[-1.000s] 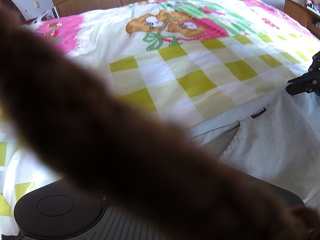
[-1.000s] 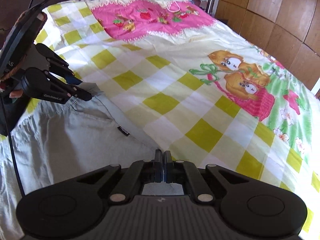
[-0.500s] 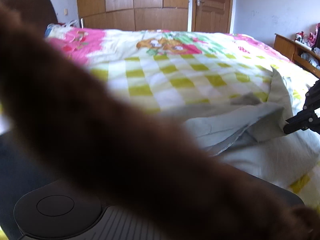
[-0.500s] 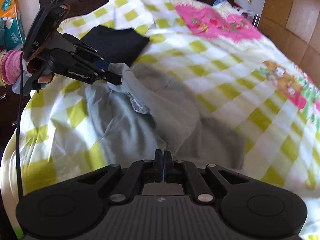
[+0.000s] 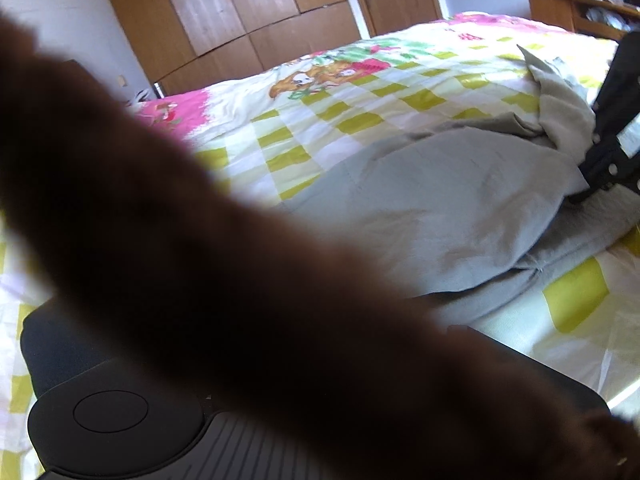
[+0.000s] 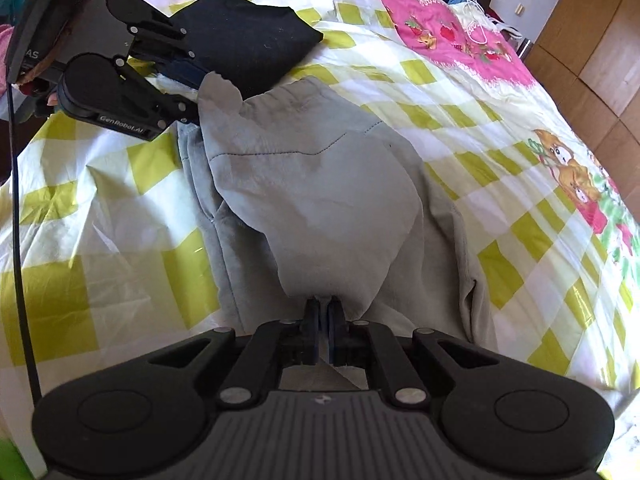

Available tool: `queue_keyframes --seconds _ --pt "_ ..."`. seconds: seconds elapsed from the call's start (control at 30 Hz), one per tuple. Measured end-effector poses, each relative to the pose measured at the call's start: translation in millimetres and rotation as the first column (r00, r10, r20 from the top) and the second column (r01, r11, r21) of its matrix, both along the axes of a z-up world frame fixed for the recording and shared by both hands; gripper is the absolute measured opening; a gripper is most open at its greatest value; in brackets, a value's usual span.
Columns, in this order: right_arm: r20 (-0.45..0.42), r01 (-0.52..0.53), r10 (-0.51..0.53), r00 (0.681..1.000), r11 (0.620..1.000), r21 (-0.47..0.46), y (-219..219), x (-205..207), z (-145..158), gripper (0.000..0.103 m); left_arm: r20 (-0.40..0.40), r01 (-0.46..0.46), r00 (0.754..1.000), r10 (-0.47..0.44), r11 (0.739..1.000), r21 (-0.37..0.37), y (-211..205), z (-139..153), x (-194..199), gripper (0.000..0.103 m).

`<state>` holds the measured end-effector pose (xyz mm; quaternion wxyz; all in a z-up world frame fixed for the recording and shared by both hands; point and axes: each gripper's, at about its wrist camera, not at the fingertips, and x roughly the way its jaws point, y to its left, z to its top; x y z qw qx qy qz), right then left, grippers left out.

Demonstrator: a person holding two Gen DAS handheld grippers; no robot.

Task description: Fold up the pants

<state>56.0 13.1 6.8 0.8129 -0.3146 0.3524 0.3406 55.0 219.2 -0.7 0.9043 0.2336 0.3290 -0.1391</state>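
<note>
Swung over since a moment ago, grey pants [image 6: 320, 184] stretch lengthwise between right gripper [image 6: 323, 312] and left gripper [image 6: 192, 92], each pinching an end above the bed [image 6: 500, 128].

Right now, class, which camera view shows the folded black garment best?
The right wrist view: the black garment lies in plain sight on the bedspread, behind the left gripper. The left wrist view does not show it; a blurred brown shape blocks much.

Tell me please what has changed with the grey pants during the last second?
Both grippers carried the pants' far edge up and over toward the near side, so one half now lies folded on the other. Left gripper and right gripper stay shut on the cloth. The black garment did not move.
</note>
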Motion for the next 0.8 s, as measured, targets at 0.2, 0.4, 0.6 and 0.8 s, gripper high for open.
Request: queue_keyframes --seconds 0.2,0.4,0.6,0.8 --pt "0.021 -0.012 0.013 1.0 1.0 -0.024 2 -2 -1 0.023 0.058 0.046 0.997 -0.054 0.992 0.119 -6 0 -16 0.055" --pt "0.047 -0.029 0.031 0.998 0.999 -0.033 9 -4 -4 0.027 0.132 0.107 0.98 -0.149 0.953 0.285 -29 -10 -17 0.055" --pt "0.034 0.031 -0.031 0.999 0.999 0.019 9 5 14 0.018 0.143 0.074 0.983 -0.118 0.958 0.277 -24 4 2 0.018" --pt "0.068 -0.005 0.002 0.998 0.999 0.052 23 -10 21 0.019 0.155 0.029 0.985 -0.073 0.962 0.27 -9 9 3 0.015"
